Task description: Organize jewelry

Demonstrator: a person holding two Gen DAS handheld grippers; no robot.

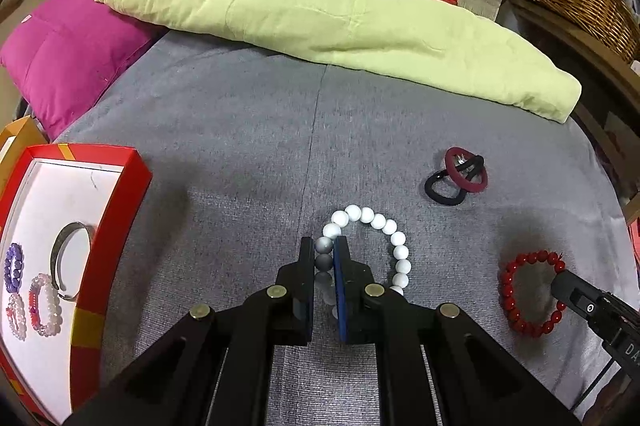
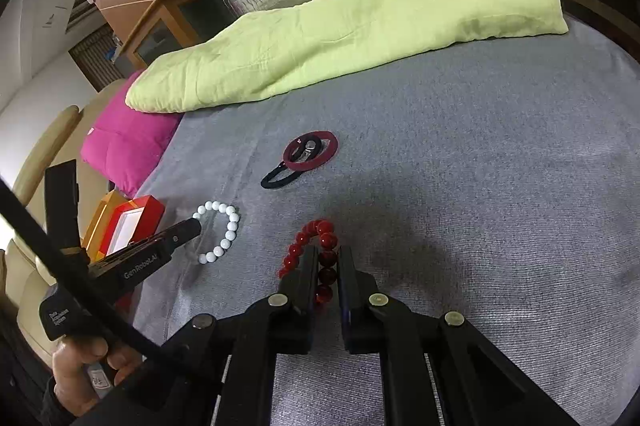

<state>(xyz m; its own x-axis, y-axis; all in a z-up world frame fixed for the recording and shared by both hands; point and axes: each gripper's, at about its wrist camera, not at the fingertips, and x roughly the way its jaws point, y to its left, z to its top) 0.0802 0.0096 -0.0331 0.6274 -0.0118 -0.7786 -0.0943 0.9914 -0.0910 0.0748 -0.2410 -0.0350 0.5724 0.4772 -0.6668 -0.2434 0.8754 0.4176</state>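
Bracelets lie on the grey bedspread point(image 1: 240, 130): my left gripper point(image 1: 324, 254) pinches the white bracelet point(image 1: 394, 246), my right gripper point(image 2: 328, 262) pinches the red bracelet point(image 2: 316, 238). Two hair ties point(image 1: 460, 174) rest beyond them. At my left, the red box point(image 1: 116, 222) holds four more bracelets.

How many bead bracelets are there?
5. White round-bead bracelet in the left tool, red round-bead bracelet in the right tool, and purple, pink-white and pale pink ones in the red box.
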